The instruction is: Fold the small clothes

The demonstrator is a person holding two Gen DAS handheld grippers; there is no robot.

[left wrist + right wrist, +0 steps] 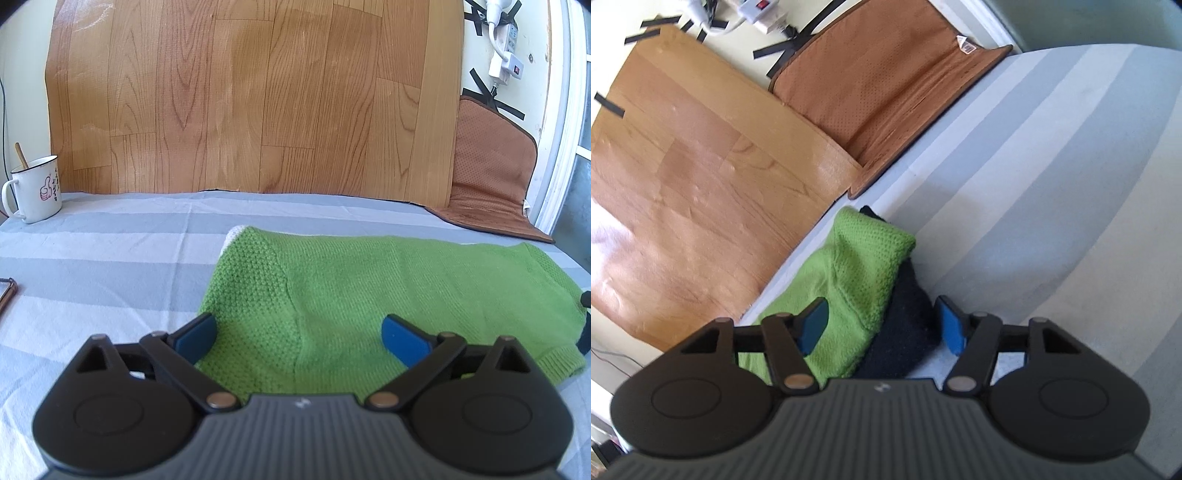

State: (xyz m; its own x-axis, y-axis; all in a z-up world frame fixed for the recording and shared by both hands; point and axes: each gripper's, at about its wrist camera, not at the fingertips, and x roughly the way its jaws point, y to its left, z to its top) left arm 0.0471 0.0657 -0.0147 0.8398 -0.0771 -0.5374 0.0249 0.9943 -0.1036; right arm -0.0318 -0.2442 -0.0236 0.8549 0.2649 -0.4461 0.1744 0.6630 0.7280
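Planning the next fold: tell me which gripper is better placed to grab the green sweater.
Probably the right gripper: its fingers already straddle the green sweater end and the dark fabric beside it. The left gripper hovers wide open over the sweater's flat middle.

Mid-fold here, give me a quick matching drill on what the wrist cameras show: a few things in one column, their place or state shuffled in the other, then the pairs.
Things:
1. green knitted garment
2. white mug
3. brown perforated mat
4. left gripper

Place or state:
A. leans against the wall at the far right of the striped sheet
B. jaws wide open over the cloth
C. lies flat on the sheet
D. stands at the far left edge, a wooden stick in it

Pairs: 1-C, 2-D, 3-A, 4-B
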